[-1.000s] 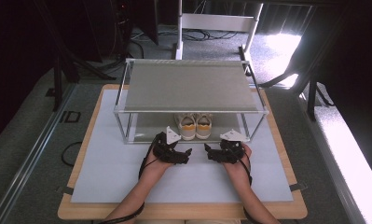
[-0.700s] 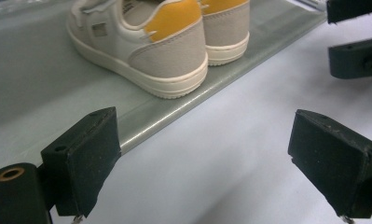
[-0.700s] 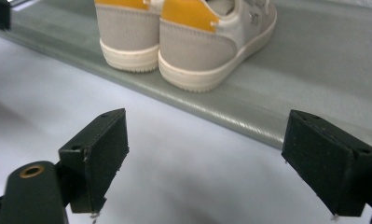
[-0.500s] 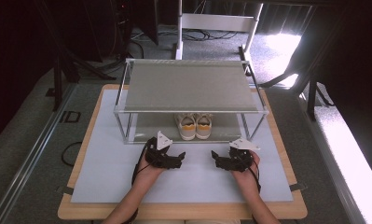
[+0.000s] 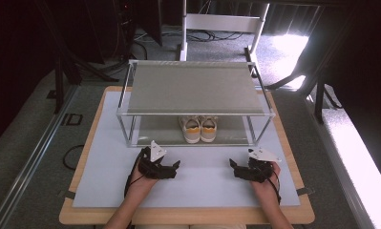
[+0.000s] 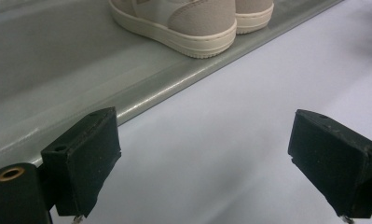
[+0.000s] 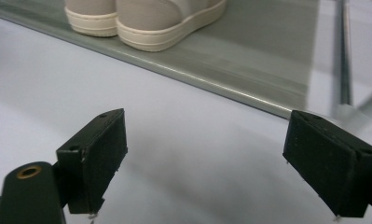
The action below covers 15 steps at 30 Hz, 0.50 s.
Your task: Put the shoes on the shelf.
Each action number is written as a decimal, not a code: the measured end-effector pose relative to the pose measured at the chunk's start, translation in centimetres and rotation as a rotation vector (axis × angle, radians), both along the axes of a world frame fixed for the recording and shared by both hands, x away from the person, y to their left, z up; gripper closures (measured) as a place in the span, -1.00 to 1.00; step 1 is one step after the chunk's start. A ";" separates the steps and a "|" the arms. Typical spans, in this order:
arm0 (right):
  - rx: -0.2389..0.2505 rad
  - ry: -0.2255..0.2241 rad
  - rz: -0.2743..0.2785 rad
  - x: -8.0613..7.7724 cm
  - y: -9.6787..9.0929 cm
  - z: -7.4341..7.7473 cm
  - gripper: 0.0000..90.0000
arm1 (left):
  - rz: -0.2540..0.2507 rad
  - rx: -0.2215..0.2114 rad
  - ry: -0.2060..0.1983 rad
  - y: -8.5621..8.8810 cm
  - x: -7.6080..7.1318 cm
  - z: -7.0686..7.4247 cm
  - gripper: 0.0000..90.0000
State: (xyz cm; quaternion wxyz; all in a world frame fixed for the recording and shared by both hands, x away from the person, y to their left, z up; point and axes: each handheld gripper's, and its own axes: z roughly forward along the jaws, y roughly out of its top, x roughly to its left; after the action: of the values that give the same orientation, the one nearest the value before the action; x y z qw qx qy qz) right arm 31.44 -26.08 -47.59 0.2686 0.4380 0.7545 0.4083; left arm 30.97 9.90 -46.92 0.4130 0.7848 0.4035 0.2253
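Note:
A pair of cream sneakers (image 5: pixel 197 129) with yellow heels stands side by side on the lower board of a grey two-level rack (image 5: pixel 193 88), heels toward me. My left gripper (image 5: pixel 174 168) rests on the white mat in front of the rack, left of the shoes, open and holding nothing. My right gripper (image 5: pixel 234 169) sits to the right of it, also open and holding nothing. The left gripper view has wide-apart jaws of that gripper (image 6: pixel 211 163) and the shoes (image 6: pixel 188 18) beyond them. In the right gripper view the shoes (image 7: pixel 155 18) lie beyond that gripper (image 7: pixel 211 163).
The rack's lower board (image 6: pixel 58 93) has a low front lip, and thin metal posts (image 5: pixel 252 129) stand at its corners. A white mat (image 5: pixel 202 186) covers the wooden table (image 5: pixel 178 217). Dark floor with cables and stands surrounds the table.
Both grippers have drawn back from the rack's front toward me and spread apart, left going left and right going right. The shoes have not moved.

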 end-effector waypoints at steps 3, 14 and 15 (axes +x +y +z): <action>0.001 -0.002 -0.016 -0.3 -0.8 0.1 -0.72 | 0.000 -0.009 -0.009 0.4 -0.3 0.1 -0.80; 0.004 -0.006 -0.076 -1.1 -3.7 -0.3 -0.72 | 0.008 0.000 -0.035 1.0 -1.4 0.1 -0.80; 0.005 -0.003 -0.081 -1.2 -3.9 -0.3 -0.72 | 0.009 0.003 -0.039 1.0 -1.5 0.1 -0.80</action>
State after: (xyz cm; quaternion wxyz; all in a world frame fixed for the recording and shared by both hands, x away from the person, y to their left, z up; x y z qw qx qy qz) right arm 30.25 -30.03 -47.89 0.2850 0.4682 0.7347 0.3998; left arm 29.46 10.91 -46.81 0.4185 0.7790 0.3986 0.2431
